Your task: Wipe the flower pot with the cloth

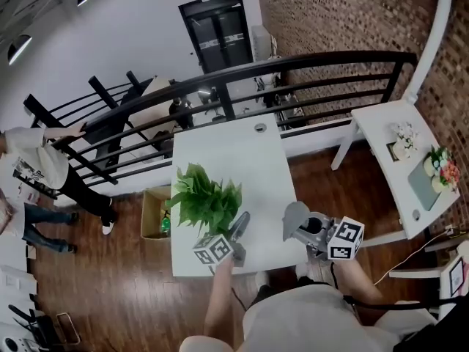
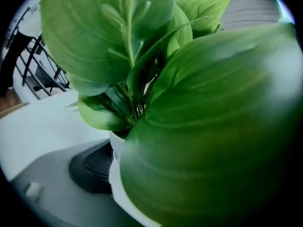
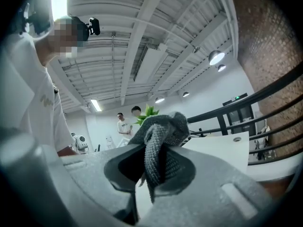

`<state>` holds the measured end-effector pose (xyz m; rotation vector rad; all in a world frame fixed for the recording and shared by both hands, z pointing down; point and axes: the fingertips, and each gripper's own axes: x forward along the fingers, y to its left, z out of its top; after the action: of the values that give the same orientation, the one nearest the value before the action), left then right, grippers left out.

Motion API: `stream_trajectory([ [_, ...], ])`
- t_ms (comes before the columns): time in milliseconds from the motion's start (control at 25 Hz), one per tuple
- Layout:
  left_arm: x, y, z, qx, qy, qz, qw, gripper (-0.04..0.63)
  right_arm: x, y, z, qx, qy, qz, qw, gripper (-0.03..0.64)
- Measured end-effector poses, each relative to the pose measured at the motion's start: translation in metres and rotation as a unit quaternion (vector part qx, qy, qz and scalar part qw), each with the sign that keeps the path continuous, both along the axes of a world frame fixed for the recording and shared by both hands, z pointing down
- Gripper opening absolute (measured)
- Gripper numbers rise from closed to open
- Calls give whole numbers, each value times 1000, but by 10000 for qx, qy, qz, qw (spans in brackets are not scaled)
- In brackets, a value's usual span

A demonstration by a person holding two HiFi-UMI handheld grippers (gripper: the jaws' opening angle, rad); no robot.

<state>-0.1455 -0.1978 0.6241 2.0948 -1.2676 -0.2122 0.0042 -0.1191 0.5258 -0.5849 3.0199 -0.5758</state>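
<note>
A leafy green plant [image 1: 205, 200] stands on the near left of the white table [image 1: 234, 149]; its leaves hide the pot in the head view. My left gripper [image 1: 240, 223] sits low at the plant's right side. In the left gripper view big leaves [image 2: 208, 126] fill the picture. Below them the white pot [image 2: 116, 148] shows right beside one dark pad [image 2: 92, 167]; the other jaw is hidden behind a leaf. My right gripper [image 1: 299, 229] is near the table's front right, shut on a bunched grey knitted cloth [image 3: 161, 141] [image 1: 294, 215], apart from the plant.
A black railing [image 1: 256, 75] runs behind the table. A cardboard box [image 1: 152, 213] sits on the wooden floor at the table's left, and a person [image 1: 33, 174] stands further left. A second white table [image 1: 381, 134] with flowers is at the right.
</note>
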Motion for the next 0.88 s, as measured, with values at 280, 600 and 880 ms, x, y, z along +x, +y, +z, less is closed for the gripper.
stream_trajectory([
  [280,11,-6,50,118,-869,112,9961,509,7,8,15,39,310,220,9993,18],
  [600,13,-18,105,121,-1829,164,9829,509,8,21,51,-315,703,357,9964,18],
  [880,19,-23,173,-25,-2571,236,9661,511,-12,26,70,-465,862,71,9952,18],
])
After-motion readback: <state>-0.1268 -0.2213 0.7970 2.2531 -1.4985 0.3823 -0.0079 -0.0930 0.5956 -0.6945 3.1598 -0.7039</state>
